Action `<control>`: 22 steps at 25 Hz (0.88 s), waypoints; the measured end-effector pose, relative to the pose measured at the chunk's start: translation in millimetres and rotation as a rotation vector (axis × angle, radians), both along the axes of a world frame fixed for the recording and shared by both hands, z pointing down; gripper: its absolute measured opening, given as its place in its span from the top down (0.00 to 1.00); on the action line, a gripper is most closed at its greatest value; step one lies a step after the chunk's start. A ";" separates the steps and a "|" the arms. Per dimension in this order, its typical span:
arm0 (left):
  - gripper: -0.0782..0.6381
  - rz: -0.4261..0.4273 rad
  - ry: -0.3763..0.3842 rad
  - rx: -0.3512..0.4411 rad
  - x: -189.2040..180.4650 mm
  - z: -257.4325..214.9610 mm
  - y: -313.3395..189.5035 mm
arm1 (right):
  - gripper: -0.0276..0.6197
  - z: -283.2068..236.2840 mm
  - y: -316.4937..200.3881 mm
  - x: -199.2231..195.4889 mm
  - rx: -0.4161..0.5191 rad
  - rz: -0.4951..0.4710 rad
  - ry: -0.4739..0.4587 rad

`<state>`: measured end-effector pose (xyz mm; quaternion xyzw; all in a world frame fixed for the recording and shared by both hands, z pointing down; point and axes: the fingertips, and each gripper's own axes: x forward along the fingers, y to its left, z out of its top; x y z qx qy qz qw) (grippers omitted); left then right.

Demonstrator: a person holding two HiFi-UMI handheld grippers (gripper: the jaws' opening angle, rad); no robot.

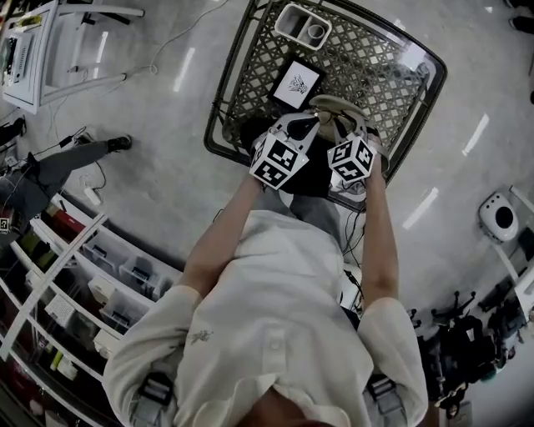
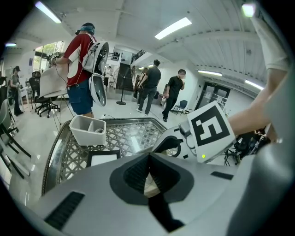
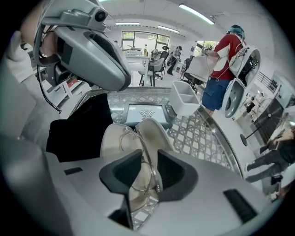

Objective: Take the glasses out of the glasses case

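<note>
A beige glasses case (image 3: 115, 138) lies open on the metal lattice table (image 3: 203, 138), with thin wire-rimmed glasses (image 3: 125, 132) inside it. My right gripper (image 3: 148, 154) points steeply down over the case. It is open, and the glasses' frame runs up between its pads without being pressed. My left gripper (image 2: 148, 161) is shut on a beige edge that looks like the case (image 2: 150, 186). In the head view both grippers, left (image 1: 310, 125) and right (image 1: 338, 127), hang close together over the case (image 1: 334, 104).
A black cloth (image 3: 83, 126) lies left of the case. Behind it are a black-framed card (image 1: 296, 83) and a white two-part tray (image 1: 304, 25). Several people stand beyond the table (image 2: 73, 156). Shelves of bins (image 1: 100, 275) run along the person's left.
</note>
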<state>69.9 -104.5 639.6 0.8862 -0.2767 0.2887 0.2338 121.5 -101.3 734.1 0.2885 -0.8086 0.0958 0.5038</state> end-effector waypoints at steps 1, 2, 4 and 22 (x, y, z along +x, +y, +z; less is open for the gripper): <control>0.87 -0.001 0.000 0.000 0.1 -0.2 0.2 | 0.77 1.6 -0.3 -0.7 -0.005 -0.008 0.003; 0.87 -0.001 0.000 -0.001 0.2 -0.6 0.5 | 0.77 3.2 -0.3 -1.2 -0.011 -0.017 0.007; 0.87 0.001 -0.001 0.002 0.7 -1.0 0.6 | 0.75 6.7 -0.3 -2.0 -0.022 -0.035 0.016; 0.87 0.024 -0.006 -0.008 1.0 2.8 7.3 | 0.84 36.0 0.5 -8.4 -0.106 -0.034 -0.001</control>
